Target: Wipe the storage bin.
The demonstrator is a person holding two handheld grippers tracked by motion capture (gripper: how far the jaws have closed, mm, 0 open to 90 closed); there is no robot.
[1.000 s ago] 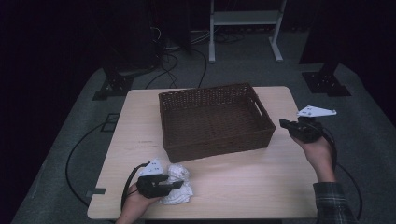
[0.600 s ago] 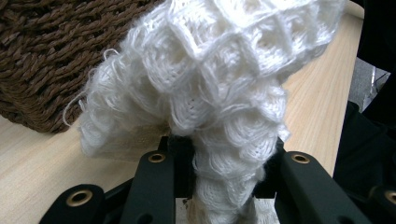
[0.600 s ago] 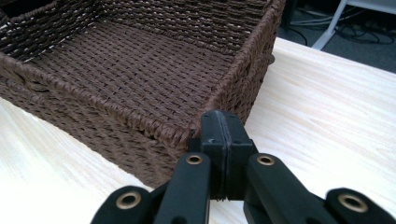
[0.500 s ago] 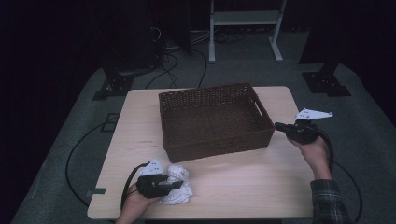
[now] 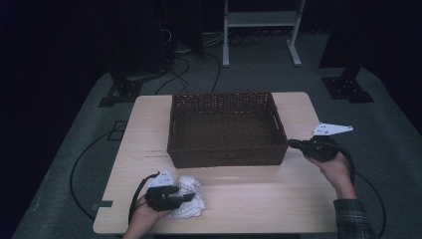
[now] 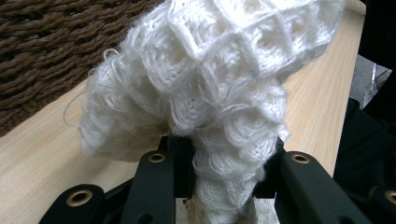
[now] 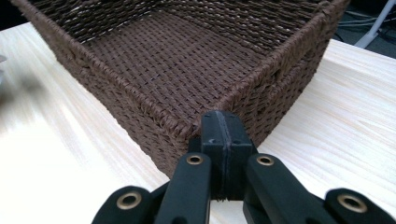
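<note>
Two grippers are on the table here, one at each near corner of the play. Over on the left, at the near edge of the table (image 5: pixel 249 199), the left gripper (image 5: pixel 185 197) has its jaws clamped on a white knitted cloth (image 5: pixel 189 195), and in the left gripper view that cloth (image 6: pixel 210 93) bulges up between the black jaws, a fold pinched tight in the middle. Moving across, the brown wicker basket (image 5: pixel 226 155) sits at the centre of the table toward the far side, nothing inside it, just its woven floor. Its near wall stands a little beyond the cloth. On to the right: the right gripper (image 5: pixel 294 144) hovers beside the basket's near right corner, jaws pressed together on nothing, and in the right gripper view that basket corner (image 7: pixel 261 112) looms just past the tips.
</note>
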